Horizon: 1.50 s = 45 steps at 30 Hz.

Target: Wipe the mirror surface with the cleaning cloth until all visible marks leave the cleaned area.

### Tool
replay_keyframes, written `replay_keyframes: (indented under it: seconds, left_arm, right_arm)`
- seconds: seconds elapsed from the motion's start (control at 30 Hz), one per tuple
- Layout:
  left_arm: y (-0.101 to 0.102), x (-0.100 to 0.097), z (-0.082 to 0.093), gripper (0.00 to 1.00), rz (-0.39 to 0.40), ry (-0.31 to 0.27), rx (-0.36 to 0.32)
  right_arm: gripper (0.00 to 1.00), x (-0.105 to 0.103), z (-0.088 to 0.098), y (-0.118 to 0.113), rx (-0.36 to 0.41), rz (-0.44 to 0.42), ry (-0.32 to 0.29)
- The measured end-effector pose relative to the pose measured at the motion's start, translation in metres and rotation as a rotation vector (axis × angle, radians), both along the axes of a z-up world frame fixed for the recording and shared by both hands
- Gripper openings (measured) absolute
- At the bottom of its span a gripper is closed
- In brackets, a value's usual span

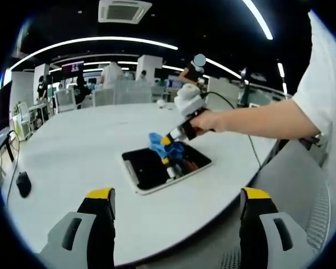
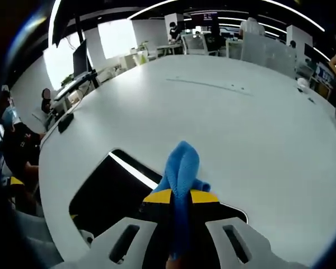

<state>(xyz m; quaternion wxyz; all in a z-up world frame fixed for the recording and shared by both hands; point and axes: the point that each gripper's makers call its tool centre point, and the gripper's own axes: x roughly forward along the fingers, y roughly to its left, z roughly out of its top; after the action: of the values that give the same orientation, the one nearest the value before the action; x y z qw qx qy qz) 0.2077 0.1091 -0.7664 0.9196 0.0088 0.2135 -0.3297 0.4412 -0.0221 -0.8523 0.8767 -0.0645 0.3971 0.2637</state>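
Observation:
A flat rectangular mirror [image 1: 151, 168] with a white frame lies on the white table [image 1: 73, 145], its glass dark. A blue cleaning cloth [image 1: 159, 143] rests on the mirror's far side, pinched by my right gripper [image 1: 171, 147], which a hand holds coming in from the right. In the right gripper view the cloth [image 2: 182, 168] stands bunched between the yellow-tipped jaws of my right gripper [image 2: 181, 197], with the mirror [image 2: 109, 190] beneath and to the left. My left gripper [image 1: 176, 196] hangs open in front of the table's near edge, apart from the mirror.
A black computer mouse [image 1: 23, 184] lies near the table's left edge. A cable [image 1: 252, 151] trails over the table's right side. Chairs and several people are beyond the far edge. A seated person [image 2: 17, 145] is at the left.

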Motion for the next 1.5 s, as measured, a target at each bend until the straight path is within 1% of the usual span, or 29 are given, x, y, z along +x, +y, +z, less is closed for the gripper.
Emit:
replay_keyframes:
  seconds: [0.2,0.37,0.5,0.6,0.67,0.8,0.97,1.1,1.5]
  left_arm:
    - [0.001,0.0,0.0,0.94,0.005,-0.003,0.0]
    - [0.001,0.0,0.0,0.94,0.0,0.001,0.003]
    - [0.001,0.0,0.001,0.94,0.008,-0.003,-0.007]
    - [0.0,-0.001,0.0,0.93,-0.007,0.001,0.004]
    - [0.0,-0.001,0.0,0.93,-0.003,0.0,-0.002]
    - [0.0,0.0,0.0,0.93,-0.002,-0.001,-0.001]
    - [0.0,0.0,0.001,0.94,0.0,-0.007,-0.001]
    - [0.0,0.0,0.001,0.94,0.001,-0.009,0.0]
    - [0.001,0.0,0.001,0.94,0.001,-0.009,-0.003]
  right_arm:
    - [0.05,0.002,-0.001,-0.005,-0.001,-0.012,-0.001]
    - [0.05,0.0,-0.001,-0.005,0.005,-0.018,-0.003]
    - [0.05,-0.002,0.0,-0.006,-0.008,-0.016,0.005]
    - [0.05,-0.004,-0.001,-0.007,-0.003,-0.022,-0.005]
    - [0.05,-0.005,-0.001,-0.007,-0.007,-0.022,-0.002]
    - [0.05,-0.01,-0.002,-0.008,-0.017,-0.01,-0.011]
    - [0.05,-0.02,-0.001,-0.008,-0.026,0.001,-0.003]
    - [0.05,-0.021,-0.002,-0.009,-0.03,0.008,0.002]
    - [0.05,-0.036,-0.002,-0.008,-0.028,0.008,0.015]
